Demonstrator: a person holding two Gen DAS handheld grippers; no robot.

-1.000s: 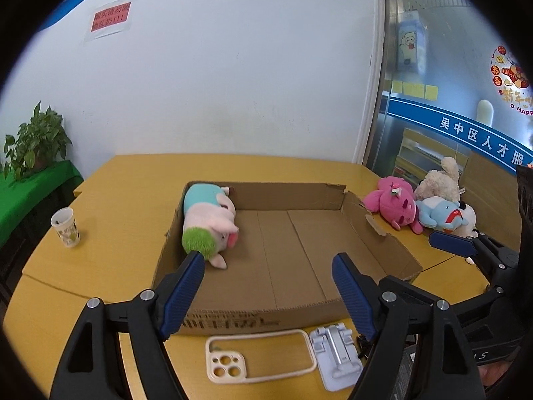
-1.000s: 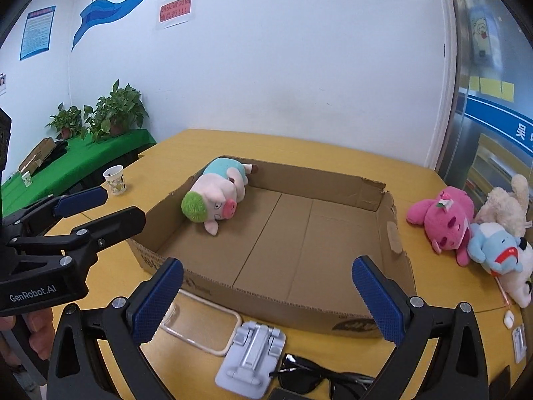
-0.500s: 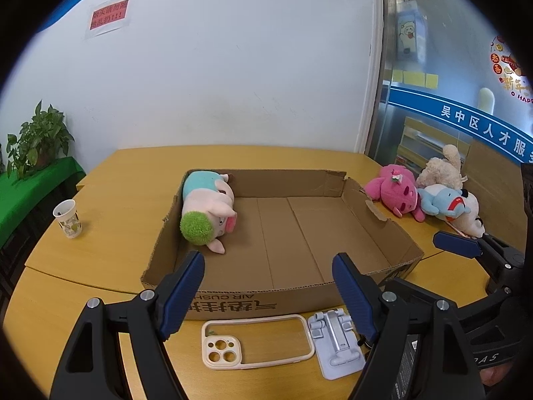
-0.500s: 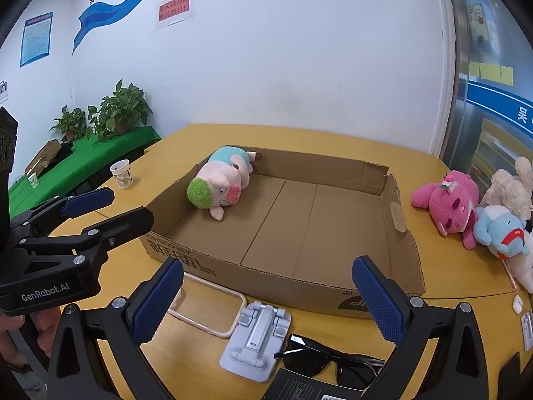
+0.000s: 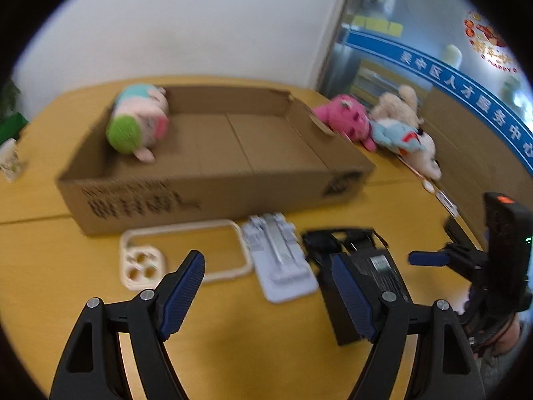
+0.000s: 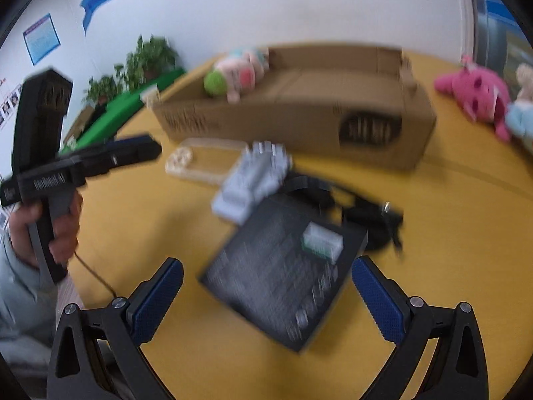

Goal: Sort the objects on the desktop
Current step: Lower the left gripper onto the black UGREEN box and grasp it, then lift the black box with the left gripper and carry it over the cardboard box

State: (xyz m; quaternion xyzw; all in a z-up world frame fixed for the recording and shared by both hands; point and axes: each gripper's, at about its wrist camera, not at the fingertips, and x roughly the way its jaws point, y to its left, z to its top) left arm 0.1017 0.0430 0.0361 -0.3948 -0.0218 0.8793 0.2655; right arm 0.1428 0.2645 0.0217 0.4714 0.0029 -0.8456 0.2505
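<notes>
A cardboard box (image 5: 213, 196) (image 6: 299, 126) stands on the yellow table with a pig plush (image 5: 140, 123) (image 6: 233, 73) lying in its left end. In front of it lie a cream phone case (image 5: 186, 250) (image 6: 200, 161), a grey phone stand (image 5: 279, 260) (image 6: 253, 180), black sunglasses (image 5: 339, 236) (image 6: 366, 210) and a black box (image 5: 376, 286) (image 6: 283, 276). My left gripper (image 5: 269, 293) is open and empty above the phone stand. My right gripper (image 6: 266, 300) is open and empty, hovering over the black box. Both views are blurred.
A pink plush (image 5: 346, 120) (image 6: 476, 93), a blue plush (image 5: 396, 136) and a beige plush (image 5: 399, 103) lie right of the box. A paper cup (image 5: 10, 161) stands at far left. Potted plants (image 6: 146, 60) sit on a green table beyond the desk edge.
Both grippers have pulled back and tilted down towards the near table. The black box and sunglasses have come into full view. Both grippers stay open.
</notes>
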